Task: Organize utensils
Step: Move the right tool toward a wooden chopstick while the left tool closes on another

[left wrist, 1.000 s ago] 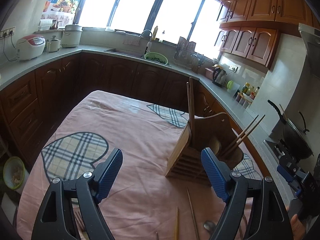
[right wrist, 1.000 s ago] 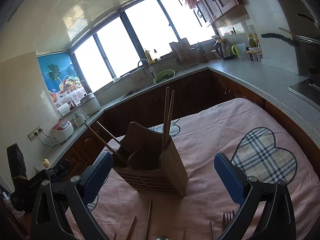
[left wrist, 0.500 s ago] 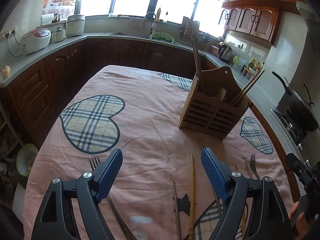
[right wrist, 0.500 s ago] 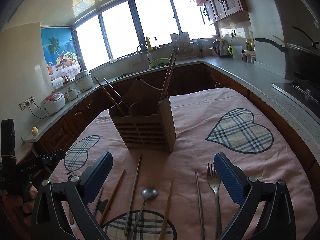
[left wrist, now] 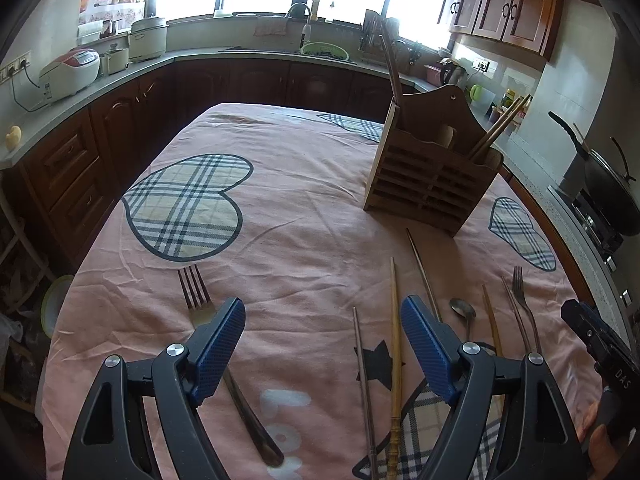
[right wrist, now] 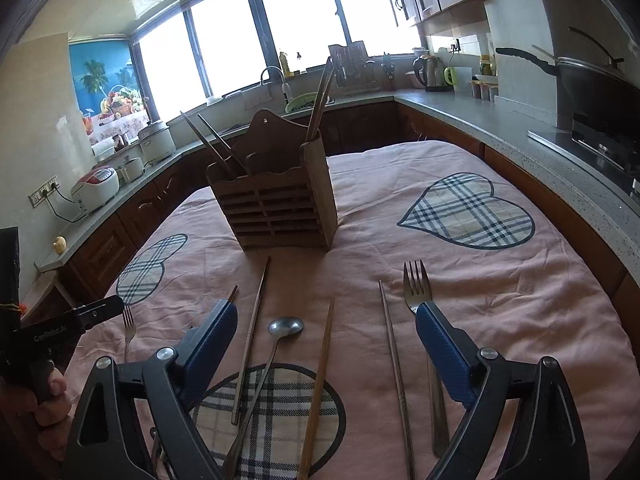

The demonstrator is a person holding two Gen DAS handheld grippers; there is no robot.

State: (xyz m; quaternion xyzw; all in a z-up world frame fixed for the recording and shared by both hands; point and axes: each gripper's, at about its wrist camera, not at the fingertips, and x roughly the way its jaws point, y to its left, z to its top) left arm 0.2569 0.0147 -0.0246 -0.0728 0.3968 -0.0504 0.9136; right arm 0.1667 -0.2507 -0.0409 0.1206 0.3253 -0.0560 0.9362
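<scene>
Loosely, utensils are scattered on the cloth (right wrist: 520, 300) before the holder (right wrist: 280, 204): spoon (right wrist: 285, 326), forks (right wrist: 416, 286), chopsticks (right wrist: 320, 380). Right gripper (right wrist: 326, 324) is held wide over them, jaws just narrowed slightly, empty. Left gripper (left wrist: 322, 320) is wide, empty, beside a fork (left wrist: 194, 290).

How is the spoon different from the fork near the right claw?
The spoon ends in a round bowl; the fork ends in four prongs. The spoon lies slanted between two chopsticks, on the plaid patch; the fork lies straighter, on plain pink cloth, partly hidden by the claw. Both are metal and lie flat.
</scene>
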